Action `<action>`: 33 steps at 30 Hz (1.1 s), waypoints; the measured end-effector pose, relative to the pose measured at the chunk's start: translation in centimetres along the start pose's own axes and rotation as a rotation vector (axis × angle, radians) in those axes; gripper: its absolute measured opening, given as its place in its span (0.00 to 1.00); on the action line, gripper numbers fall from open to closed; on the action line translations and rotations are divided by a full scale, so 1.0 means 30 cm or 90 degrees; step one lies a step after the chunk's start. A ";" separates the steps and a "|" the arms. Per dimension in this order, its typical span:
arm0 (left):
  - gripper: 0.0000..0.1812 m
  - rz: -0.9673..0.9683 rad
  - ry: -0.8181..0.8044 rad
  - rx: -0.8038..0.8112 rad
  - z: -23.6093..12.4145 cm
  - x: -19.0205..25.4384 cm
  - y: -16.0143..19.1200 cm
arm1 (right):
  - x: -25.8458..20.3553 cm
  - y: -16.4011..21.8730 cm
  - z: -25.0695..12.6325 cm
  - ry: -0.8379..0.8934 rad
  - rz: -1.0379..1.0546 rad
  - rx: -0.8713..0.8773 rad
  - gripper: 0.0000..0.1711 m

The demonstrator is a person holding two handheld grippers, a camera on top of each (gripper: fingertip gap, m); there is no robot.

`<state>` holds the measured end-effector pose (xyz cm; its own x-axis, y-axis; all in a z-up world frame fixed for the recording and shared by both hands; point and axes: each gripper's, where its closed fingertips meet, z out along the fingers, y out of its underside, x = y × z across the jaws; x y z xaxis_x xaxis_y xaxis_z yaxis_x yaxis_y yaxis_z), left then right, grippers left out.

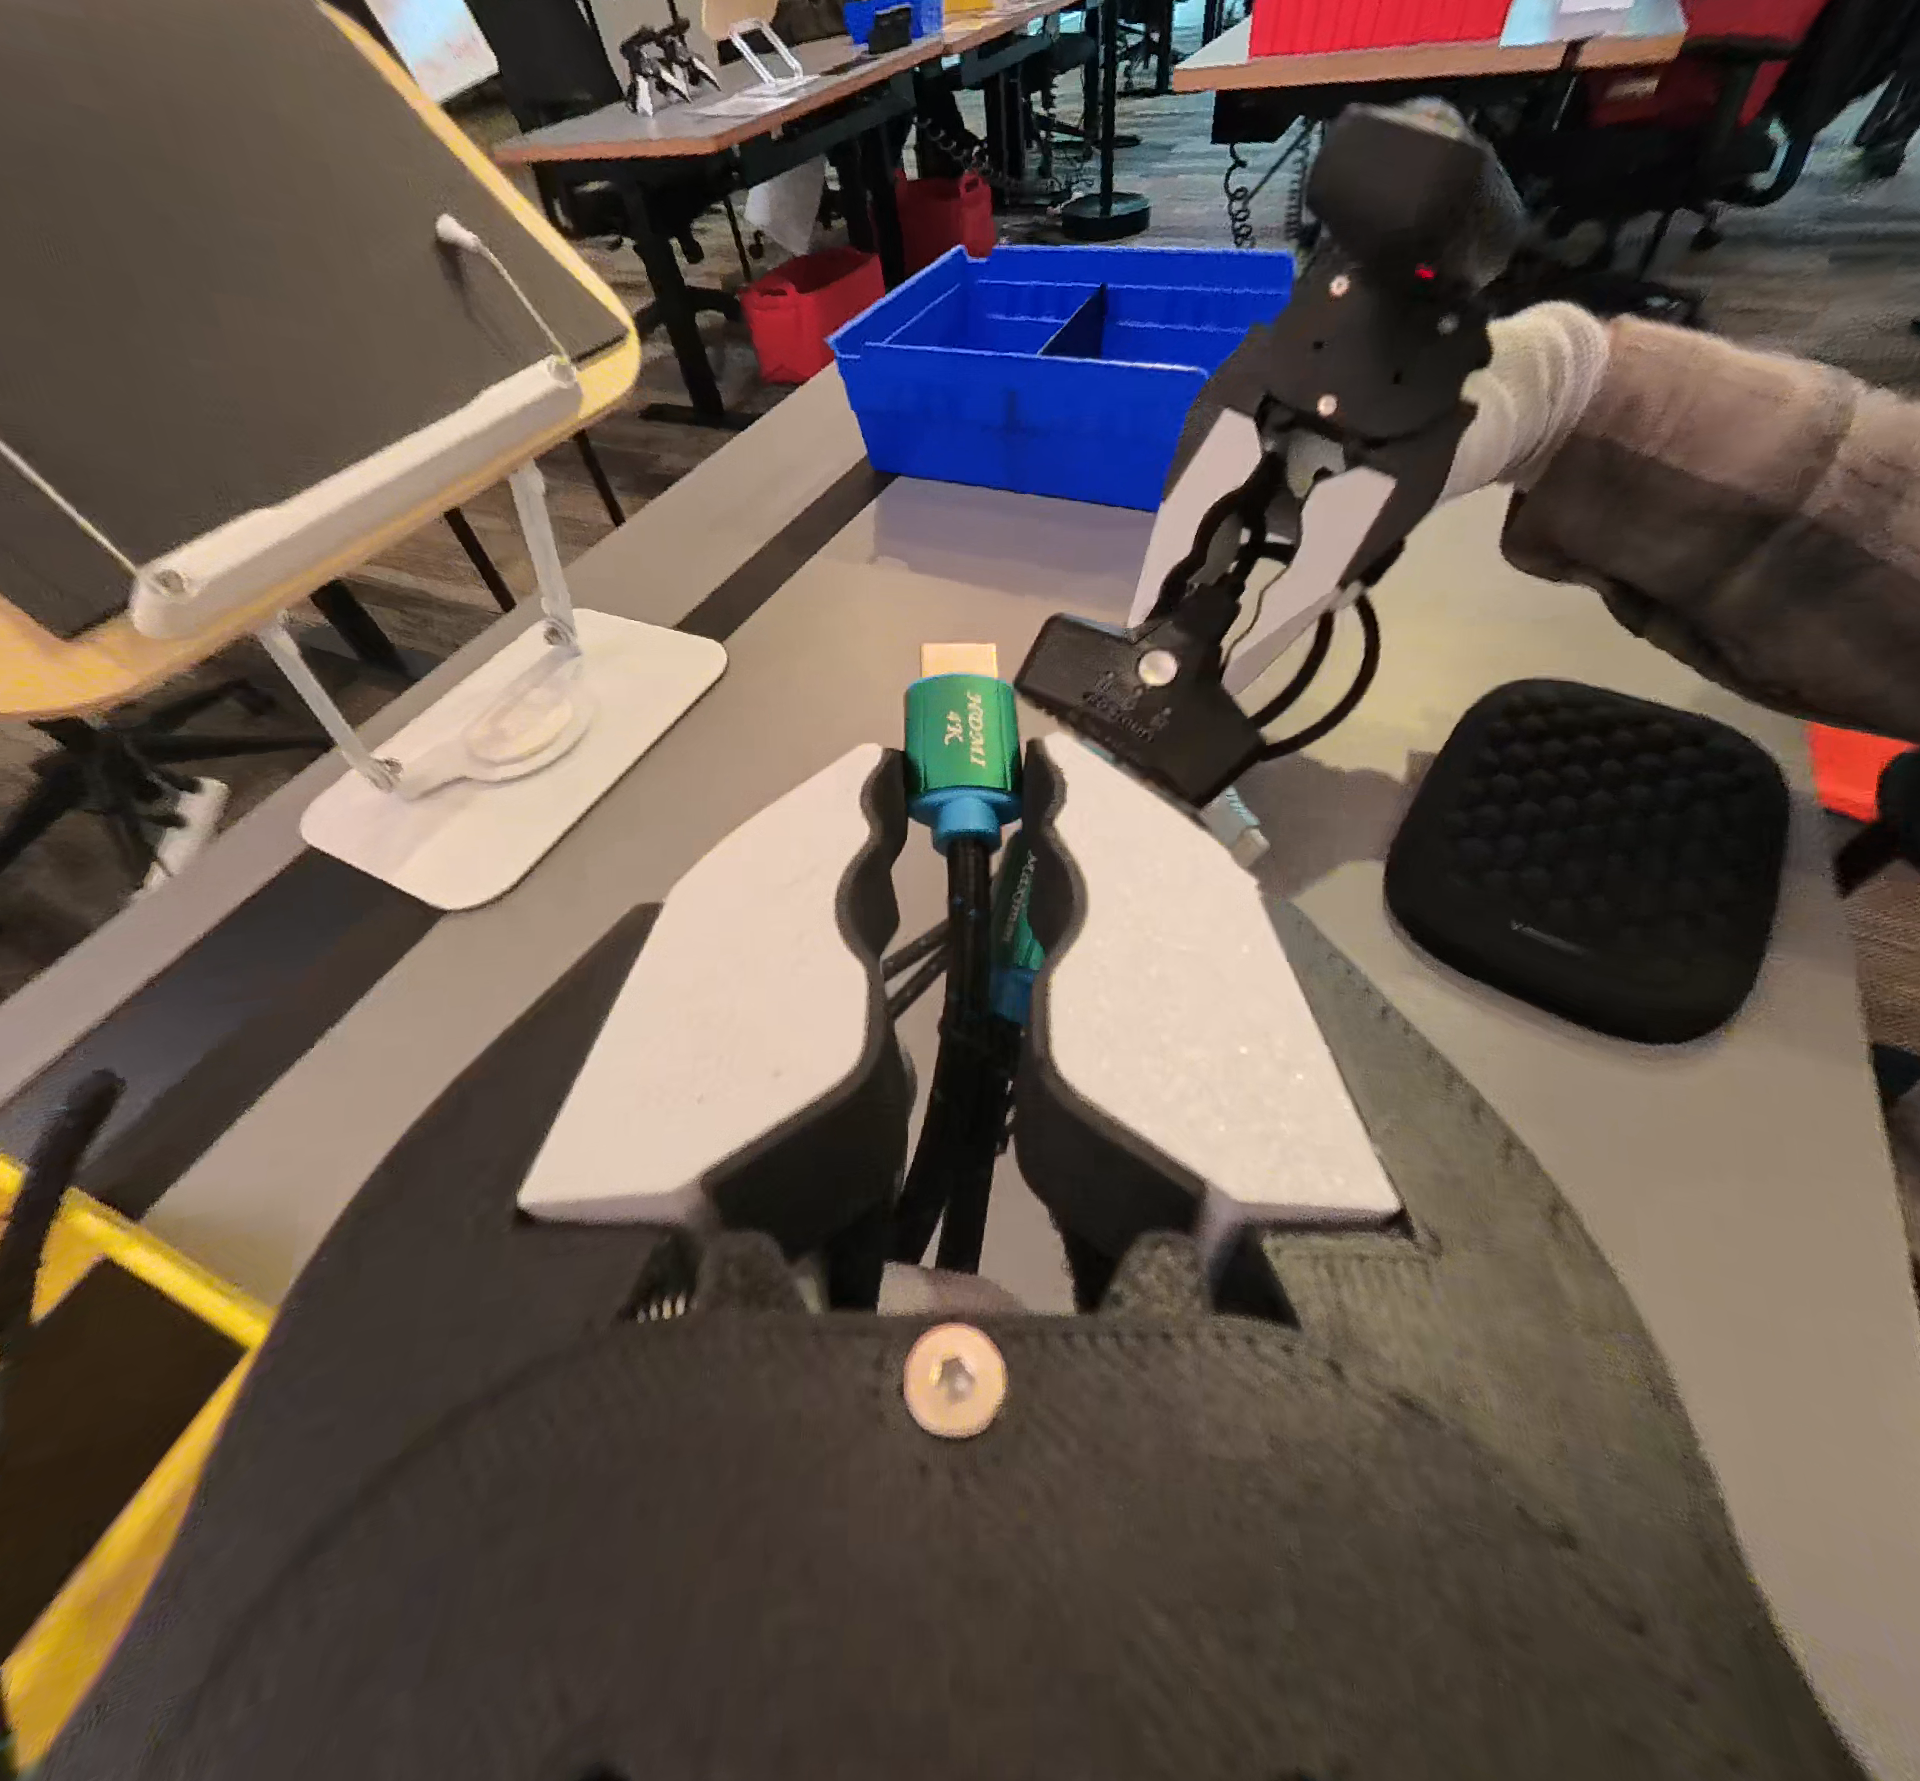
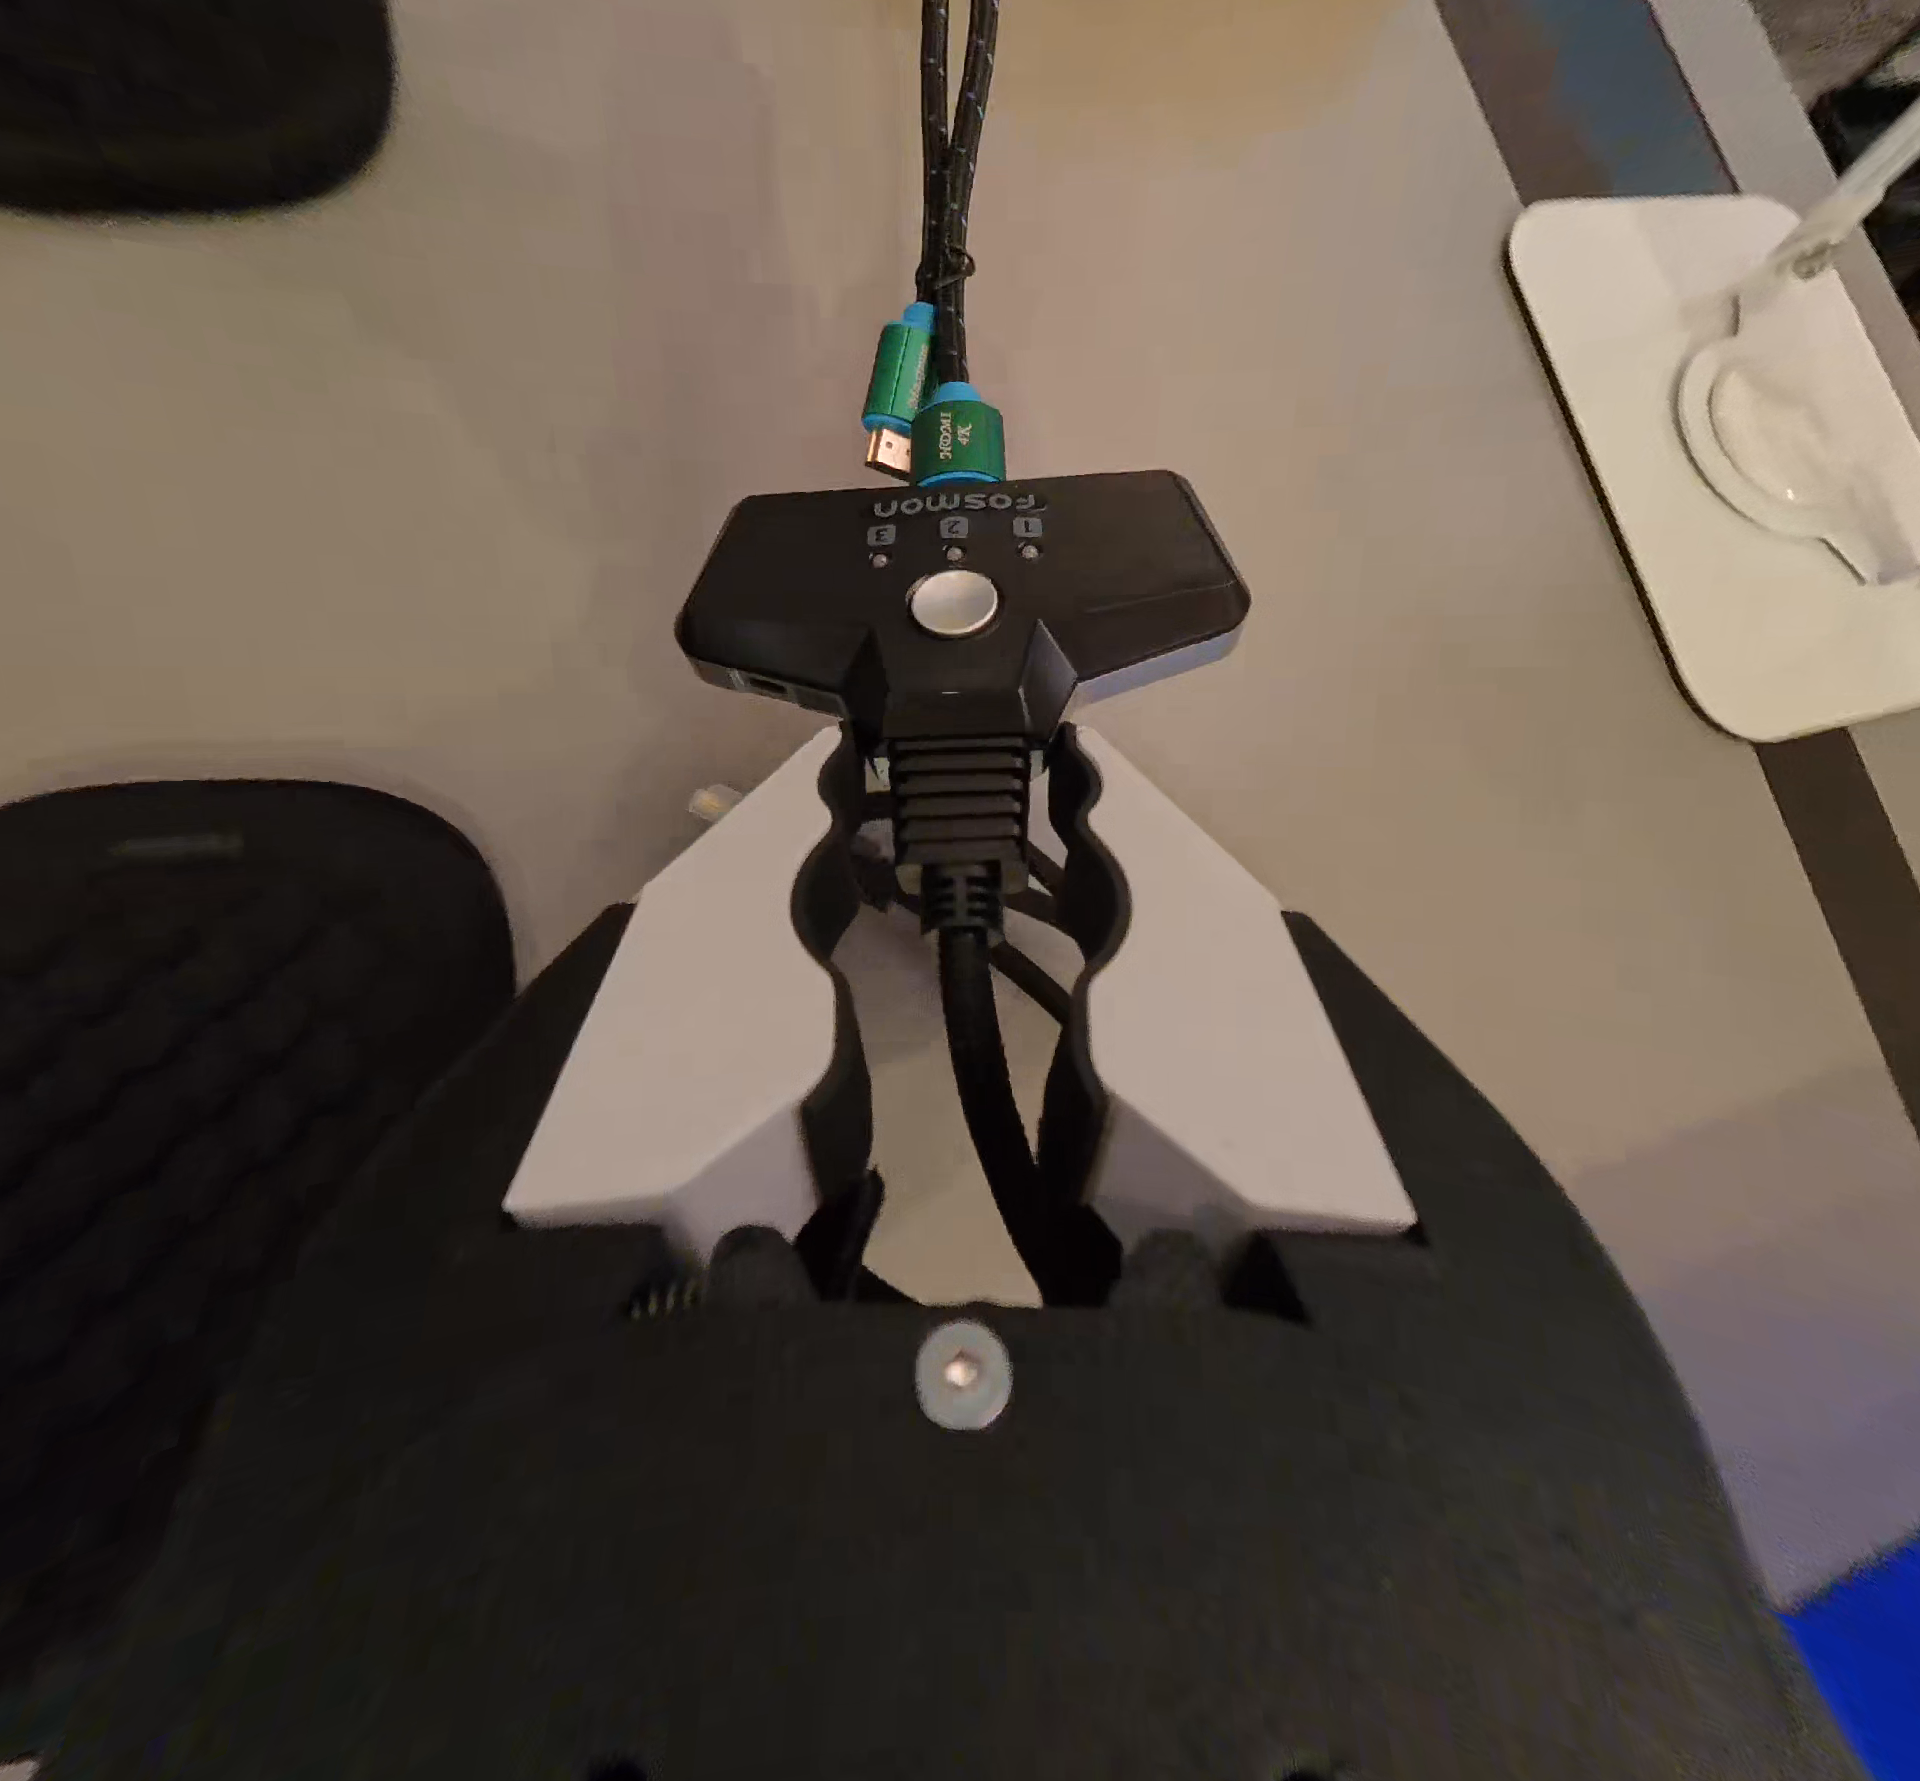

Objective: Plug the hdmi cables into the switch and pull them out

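Between the two tools, just above the grey surface point(image 1: 790, 526), the green HDMI plug point(image 1: 958, 732) and the black switch point(image 1: 1135, 705) sit close together but, judging from the left wrist view, not yet joined: the plug's gold tip is bare and points past the switch's near corner. The left tool point(image 1: 961, 775) is pressed together on the plug's green shell, its braided cable running back between the fingers. The right tool point(image 2: 954, 755) pinches the switch by the ribbed strain relief of its own black cable, so the switch's port edge faces away from that tool. In the right wrist view the plug point(image 2: 956, 441) comes in along the same line as the switch point(image 2: 961, 578), its long axis roughly square to the port edge and meeting it about the middle; whether the tip has entered a port is hidden behind the switch body. The coming move seems to turn on squaring the plug to that edge and pushing along its axis. A second green plug point(image 2: 896, 396) hangs loose just beside the first, tied to it by the cables, and could snag or nudge the switch. Nearby lie a black padded mat point(image 1: 1584, 858), a white stand base point(image 1: 520, 755) and a blue bin point(image 1: 1023, 422), all clear of the line.
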<state>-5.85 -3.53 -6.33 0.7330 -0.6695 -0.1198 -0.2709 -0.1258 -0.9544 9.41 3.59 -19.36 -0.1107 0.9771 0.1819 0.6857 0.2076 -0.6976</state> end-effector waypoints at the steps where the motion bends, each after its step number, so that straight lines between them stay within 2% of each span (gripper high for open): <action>1: 0.12 0.022 -0.001 0.003 -0.007 0.010 -0.005 | -0.005 -0.017 -0.011 -0.013 0.001 0.025 0.19; 5: 0.12 0.081 -0.026 -0.028 -0.033 0.030 -0.012 | -0.055 -0.095 -0.073 -0.086 -0.006 0.109 0.20; 9: 0.12 0.084 -0.025 -0.020 -0.086 0.044 -0.057 | -0.132 -0.177 -0.134 -0.161 -0.037 0.160 0.20; 12: 0.12 0.063 -0.025 0.006 -0.160 0.044 -0.128 | -0.181 -0.201 -0.137 -0.181 -0.072 0.127 0.20; 18: 0.12 0.060 -0.065 0.100 -0.346 0.032 -0.289 | -0.201 -0.181 -0.091 -0.153 -0.112 0.020 0.19; 23: 0.12 0.108 -0.144 0.084 -0.420 0.001 -0.312 | -0.223 -0.191 -0.089 -0.160 -0.126 0.005 0.19; 27: 0.12 0.151 -0.146 0.005 -0.343 0.008 -0.233 | -0.255 -0.240 -0.112 -0.193 -0.130 0.063 0.19; 33: 0.12 0.162 -0.003 -0.101 -0.118 0.129 -0.052 | -0.306 -0.319 -0.163 -0.257 -0.139 0.177 0.19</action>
<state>-4.80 -8.51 -4.33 0.6319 -0.6912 -0.3508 -0.5400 -0.0679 -0.8389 7.37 -7.61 -10.96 -0.5354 0.8386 0.1006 0.4053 0.3596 -0.8405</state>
